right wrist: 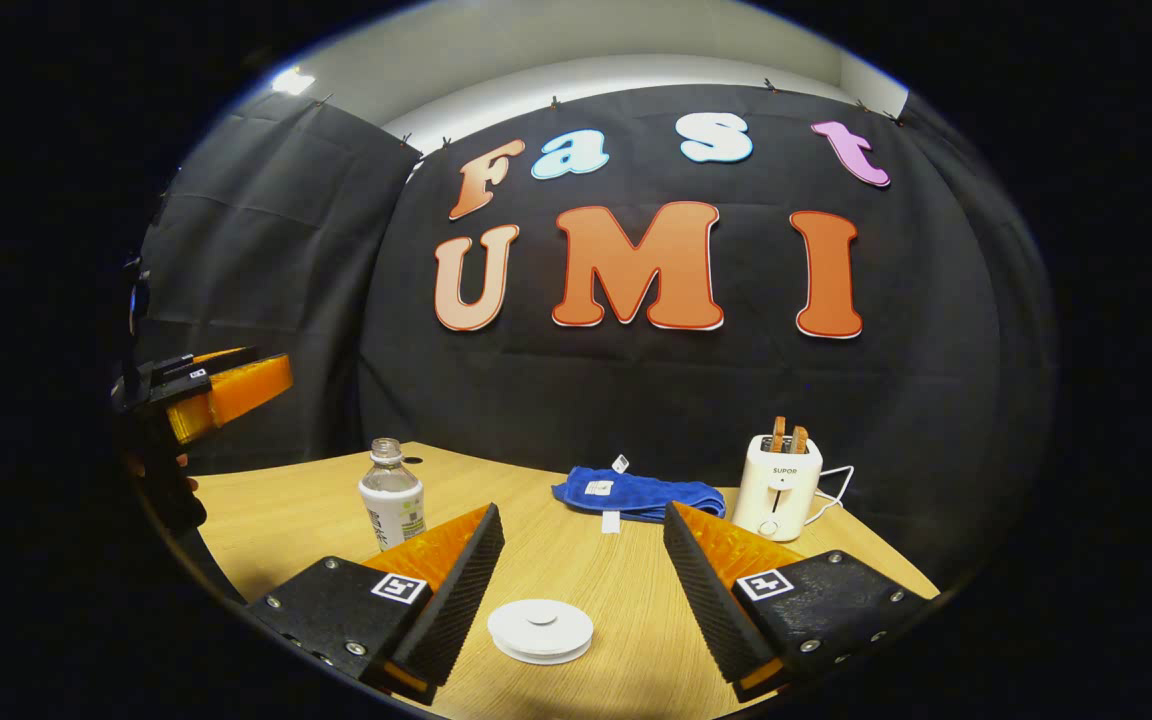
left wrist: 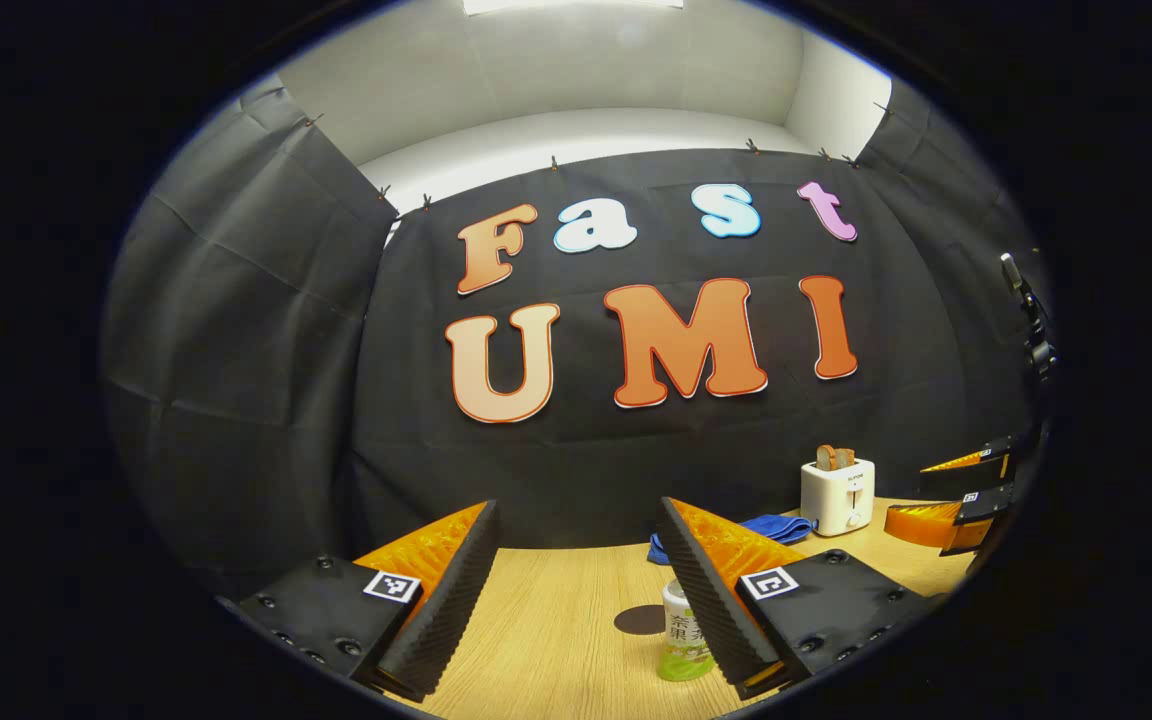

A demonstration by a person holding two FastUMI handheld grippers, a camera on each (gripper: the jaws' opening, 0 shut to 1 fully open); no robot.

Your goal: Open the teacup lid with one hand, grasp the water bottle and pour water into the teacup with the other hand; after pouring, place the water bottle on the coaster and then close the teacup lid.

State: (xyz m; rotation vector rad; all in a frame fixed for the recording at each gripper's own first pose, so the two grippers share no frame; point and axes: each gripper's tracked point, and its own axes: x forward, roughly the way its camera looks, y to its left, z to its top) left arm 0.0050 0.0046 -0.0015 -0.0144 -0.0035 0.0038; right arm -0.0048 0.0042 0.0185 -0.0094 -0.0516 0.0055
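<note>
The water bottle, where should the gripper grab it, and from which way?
Grab the water bottle around its wide middle, coming in level from the side. It stands upright with no cap, so tipping could spill it. Its round body fits between the open fingers of the left hand-held gripper, which is nearest.

Black cloth wall (right wrist: 266, 250) behind wooden table (right wrist: 586, 560).

I see a table (right wrist: 286, 510) of pale wood grain with a smooth matt finish. My right gripper (right wrist: 576, 585) has ribbed black rubbery pads (right wrist: 456, 600) on glossy orange plastic. The water bottle (right wrist: 392, 497) looks like clear plastic with a paper-like label. The teacup lid (right wrist: 541, 630) is smooth white, slightly glossy. The towel (right wrist: 636, 495) is soft blue cloth, and the toaster (right wrist: 778, 487) is glossy white plastic.
</note>
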